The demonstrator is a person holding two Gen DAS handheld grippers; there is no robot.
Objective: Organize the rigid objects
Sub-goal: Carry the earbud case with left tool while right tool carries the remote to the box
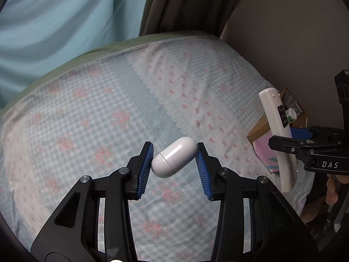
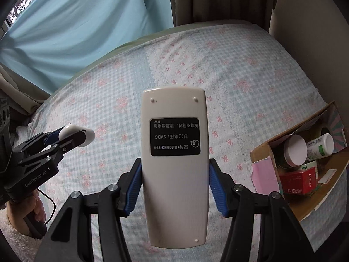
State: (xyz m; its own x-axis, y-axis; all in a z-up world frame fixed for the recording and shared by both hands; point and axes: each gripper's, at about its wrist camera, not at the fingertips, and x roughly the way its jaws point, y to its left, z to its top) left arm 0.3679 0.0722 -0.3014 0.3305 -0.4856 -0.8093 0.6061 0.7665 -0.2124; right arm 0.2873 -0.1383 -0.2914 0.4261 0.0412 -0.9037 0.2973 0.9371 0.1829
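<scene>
My left gripper (image 1: 174,152) is shut on a white capsule-shaped case (image 1: 174,156) and holds it above the bed. The case also shows in the right wrist view (image 2: 76,135), in the left gripper (image 2: 72,138) at the left. My right gripper (image 2: 174,168) is shut on a white remote control (image 2: 174,163), back side up with a black label. In the left wrist view the remote (image 1: 278,135) stands on end in the right gripper (image 1: 283,139) at the far right, beside the bed's edge.
The bed (image 2: 218,65) has a blue checked sheet with pink bows. An open cardboard box (image 2: 322,196) at the right edge of the bed holds jars, a bottle and a red carton. Blue curtains (image 2: 87,26) hang behind, a wall to the right.
</scene>
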